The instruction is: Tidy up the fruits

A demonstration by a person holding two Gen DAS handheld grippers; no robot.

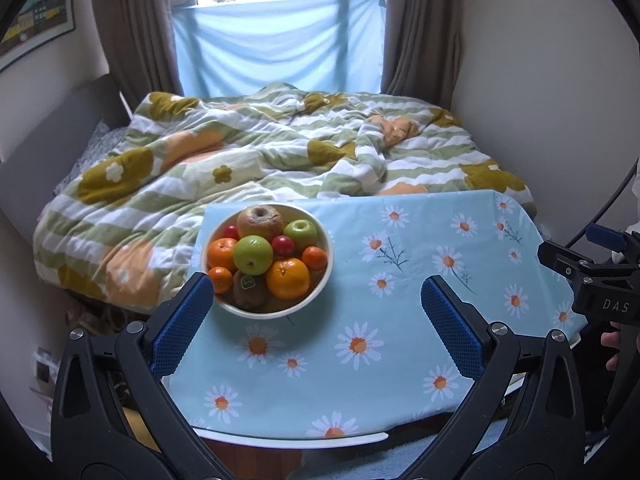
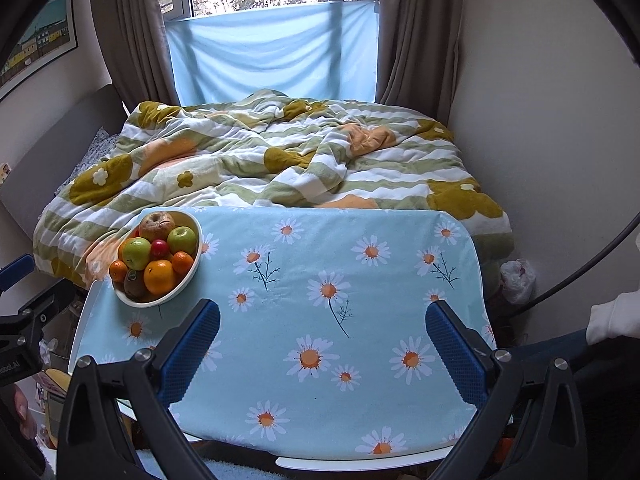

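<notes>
A white bowl [image 1: 326,240] [image 2: 197,256] heaped with fruit sits at the far left corner of the table. It holds two green apples [image 1: 253,255] [image 2: 137,253], several oranges [image 1: 288,279] [image 2: 160,277], small red fruits [image 1: 283,245], a kiwi [image 1: 250,291] and a wrinkled brown apple [image 1: 260,221] [image 2: 158,225]. My left gripper [image 1: 317,294] is open and hangs just in front of the bowl, its left finger beside the rim. My right gripper [image 2: 322,318] is open over the bare middle of the table, well right of the bowl.
The small table wears a light-blue daisy cloth [image 1: 360,344] [image 2: 340,280]. Behind it lies a bed with a rumpled striped duvet [image 1: 260,152] [image 2: 280,160], then curtains and a window. A sleeve [image 2: 612,316] shows at the right. The other gripper's body [image 1: 600,280] sits at the table's right edge.
</notes>
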